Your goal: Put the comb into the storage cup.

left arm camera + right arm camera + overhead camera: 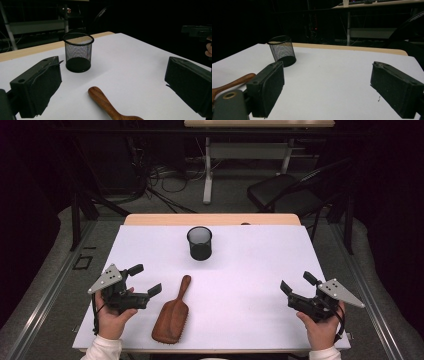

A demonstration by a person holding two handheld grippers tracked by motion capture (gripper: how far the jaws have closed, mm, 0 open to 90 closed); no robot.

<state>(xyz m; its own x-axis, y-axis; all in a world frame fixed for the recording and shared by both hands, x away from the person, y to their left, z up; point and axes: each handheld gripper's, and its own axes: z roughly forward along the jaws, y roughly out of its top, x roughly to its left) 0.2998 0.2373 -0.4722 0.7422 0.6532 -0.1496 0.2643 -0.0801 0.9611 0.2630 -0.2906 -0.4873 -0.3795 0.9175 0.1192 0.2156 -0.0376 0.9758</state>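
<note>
We hold left claw (145, 280) released, jaws wide, nothing between; hairbrush (172, 312) lies flat on white table (250, 270) just right of it, handle (105, 101) pointing ahead between its jaws. Mesh cup (200, 243) upright farther ahead. Our right claw (295, 287) released too, empty, well right of hairbrush.

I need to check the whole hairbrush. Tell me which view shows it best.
The high view: the wooden hairbrush lies whole on the table, handle toward the mesh cup. The left gripper view gives the handle; the right gripper view, a stretch of handle.
</note>
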